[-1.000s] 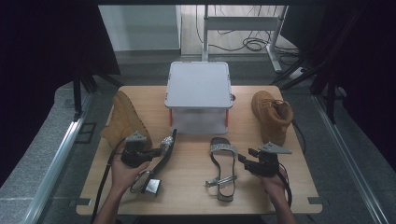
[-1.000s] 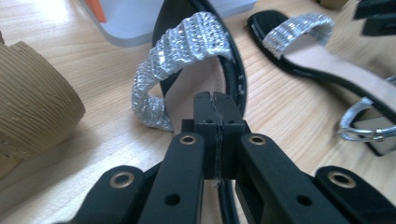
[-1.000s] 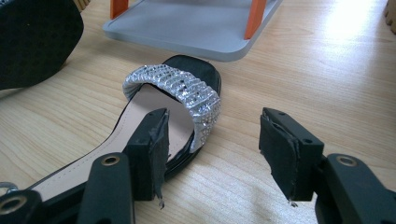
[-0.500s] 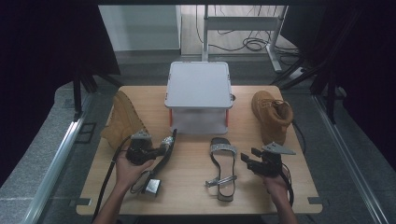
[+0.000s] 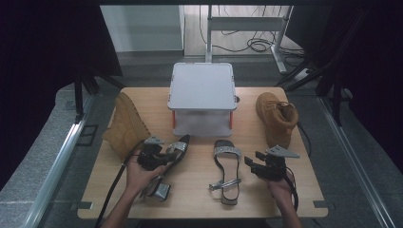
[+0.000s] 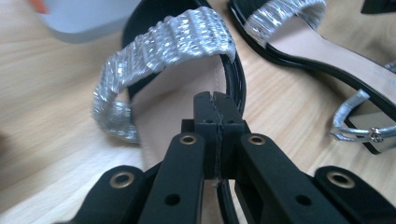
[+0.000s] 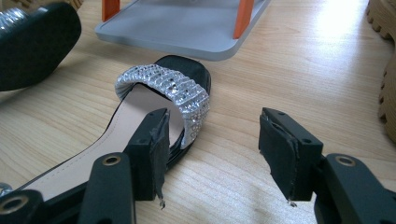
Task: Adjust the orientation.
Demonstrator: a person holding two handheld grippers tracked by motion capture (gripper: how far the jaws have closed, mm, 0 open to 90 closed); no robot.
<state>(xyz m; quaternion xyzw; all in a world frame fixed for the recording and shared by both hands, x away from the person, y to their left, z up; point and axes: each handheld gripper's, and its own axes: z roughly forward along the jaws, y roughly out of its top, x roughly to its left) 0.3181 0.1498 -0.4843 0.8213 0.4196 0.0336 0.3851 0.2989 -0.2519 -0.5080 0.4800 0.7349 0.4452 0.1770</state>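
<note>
Two black heeled sandals with glittery silver straps lie on the wooden table (image 5: 199, 202). My left gripper (image 5: 165, 156) (image 6: 215, 100) is shut on the side rim of the left sandal (image 5: 179, 146) (image 6: 173, 42), just behind its strap, and the shoe is tipped onto its side. Its black sole (image 7: 32, 42) shows at the far left of the right gripper view. The right sandal (image 5: 227, 173) (image 7: 163, 86) (image 6: 303, 42) lies flat, toe pointing away. My right gripper (image 5: 252, 161) (image 7: 212, 140) hovers open just right of it, with only bare wood between the pads.
A grey two-level stand with orange legs (image 5: 202, 88) (image 7: 187, 28) sits at the back centre. A tan boot (image 5: 126, 126) lies on its side at the left, and another tan boot (image 5: 276, 116) stands at the right. A block heel (image 5: 161, 191) lies near the front edge.
My left hand has shifted a little to the right, carrying the left sandal with it. The right hand and the right sandal have stayed put.
</note>
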